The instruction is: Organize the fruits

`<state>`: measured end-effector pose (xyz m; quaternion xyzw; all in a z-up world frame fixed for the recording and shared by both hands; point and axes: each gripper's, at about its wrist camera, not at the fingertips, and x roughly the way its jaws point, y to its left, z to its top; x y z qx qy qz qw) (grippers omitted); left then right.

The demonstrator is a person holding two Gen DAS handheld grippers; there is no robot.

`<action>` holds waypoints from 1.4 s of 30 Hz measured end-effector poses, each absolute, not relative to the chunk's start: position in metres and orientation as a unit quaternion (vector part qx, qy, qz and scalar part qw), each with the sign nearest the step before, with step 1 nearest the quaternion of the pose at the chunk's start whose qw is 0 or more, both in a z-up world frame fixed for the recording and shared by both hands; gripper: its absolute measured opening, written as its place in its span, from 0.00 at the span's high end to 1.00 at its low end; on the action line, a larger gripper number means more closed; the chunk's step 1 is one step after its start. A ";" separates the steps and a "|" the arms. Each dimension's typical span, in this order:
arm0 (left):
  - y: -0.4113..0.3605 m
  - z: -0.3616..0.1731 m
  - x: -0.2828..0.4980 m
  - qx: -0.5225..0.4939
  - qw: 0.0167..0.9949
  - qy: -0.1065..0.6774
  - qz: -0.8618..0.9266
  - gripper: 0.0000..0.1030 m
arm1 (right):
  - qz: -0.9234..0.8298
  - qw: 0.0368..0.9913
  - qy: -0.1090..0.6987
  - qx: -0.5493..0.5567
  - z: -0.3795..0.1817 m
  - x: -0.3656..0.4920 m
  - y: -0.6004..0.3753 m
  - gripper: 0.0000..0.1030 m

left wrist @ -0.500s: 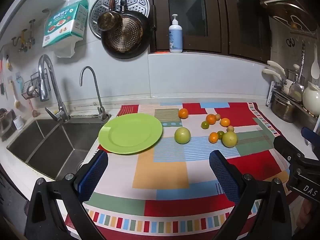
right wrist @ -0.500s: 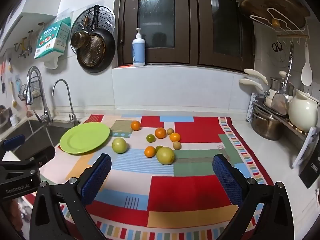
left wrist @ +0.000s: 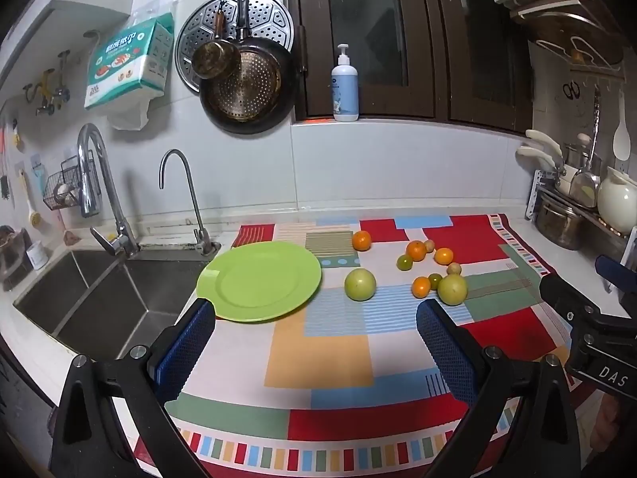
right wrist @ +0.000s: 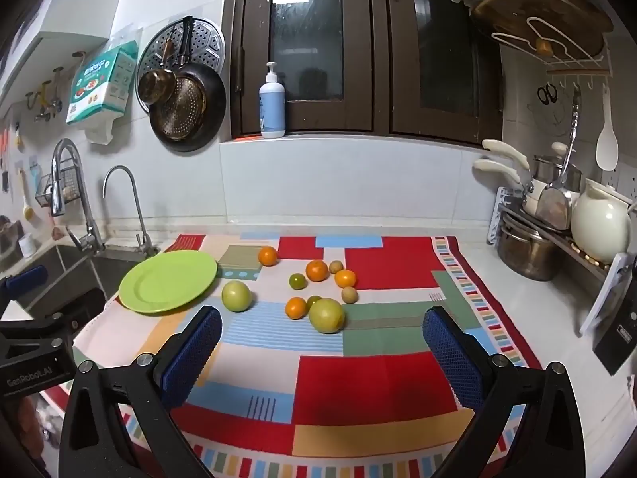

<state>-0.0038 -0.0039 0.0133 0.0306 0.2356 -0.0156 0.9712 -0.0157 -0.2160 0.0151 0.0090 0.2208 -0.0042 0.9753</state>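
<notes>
An empty green plate [left wrist: 258, 280] [right wrist: 169, 280] lies on the patchwork cloth beside the sink. To its right lie loose fruits: a big green one [left wrist: 360, 284] [right wrist: 236, 296] nearest the plate, a second big green one [left wrist: 452, 289] [right wrist: 326, 315], several small oranges such as the far one [left wrist: 361, 240] [right wrist: 267, 256], two small dark green ones and two small brown ones. My left gripper [left wrist: 316, 342] is open and empty, above the cloth in front of the plate. My right gripper [right wrist: 322, 352] is open and empty, in front of the fruit cluster.
A steel sink [left wrist: 99, 298] with two taps lies left of the plate. A pot and white jug on a rack [right wrist: 557, 239] stand at the right. A soap bottle [right wrist: 272, 105] stands on the window ledge. Pans hang on the wall. The cloth [right wrist: 358, 378] reaches the counter's front edge.
Both views have shifted very slightly; the fruits and plate lie as before and both grippers stay open.
</notes>
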 end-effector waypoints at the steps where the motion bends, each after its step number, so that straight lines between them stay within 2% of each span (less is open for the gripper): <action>1: -0.002 0.013 -0.003 0.030 0.971 0.235 -0.017 0.00 | -0.004 0.975 0.220 0.009 0.015 -0.016 -0.216 0.01; 42: -0.005 0.024 -0.008 0.030 0.975 0.218 -0.019 0.00 | 0.003 0.977 0.215 0.006 0.022 -0.017 -0.216 0.01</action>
